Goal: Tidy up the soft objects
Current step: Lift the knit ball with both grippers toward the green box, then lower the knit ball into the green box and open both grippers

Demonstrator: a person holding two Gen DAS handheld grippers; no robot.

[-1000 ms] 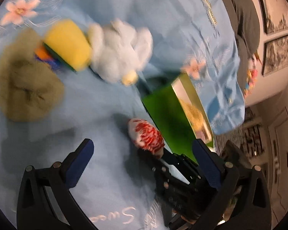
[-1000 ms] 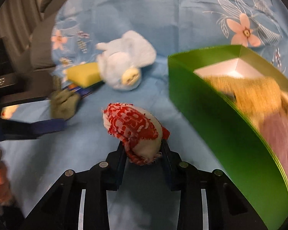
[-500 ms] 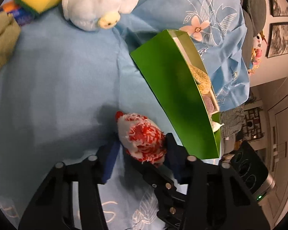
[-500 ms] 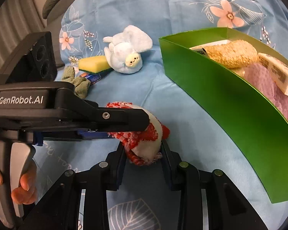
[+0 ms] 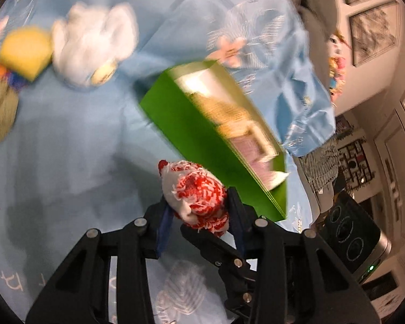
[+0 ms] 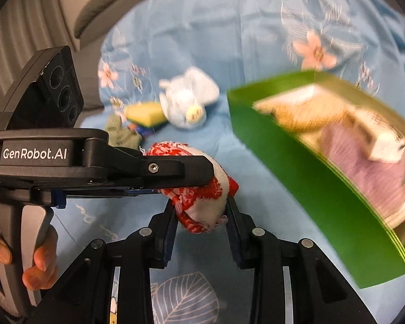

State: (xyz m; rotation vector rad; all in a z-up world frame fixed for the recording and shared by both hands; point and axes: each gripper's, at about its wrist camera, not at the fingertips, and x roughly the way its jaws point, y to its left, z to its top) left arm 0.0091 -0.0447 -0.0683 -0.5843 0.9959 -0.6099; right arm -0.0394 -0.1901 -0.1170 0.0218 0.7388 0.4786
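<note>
Left gripper [image 5: 199, 213], wide open a second ago, closing onto red-and-white knitted sock ball [image 5: 195, 193] alongside right gripper [image 6: 199, 216]'s clamp; ready for green box [image 6: 324, 189].

Dim indoor light; heavy motion blur, fisheye edge warp, dark corners.

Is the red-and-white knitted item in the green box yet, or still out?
Out. The red-and-white knitted item sits between the fingers of both grippers, beside the green box, whose near wall separates them.
</note>
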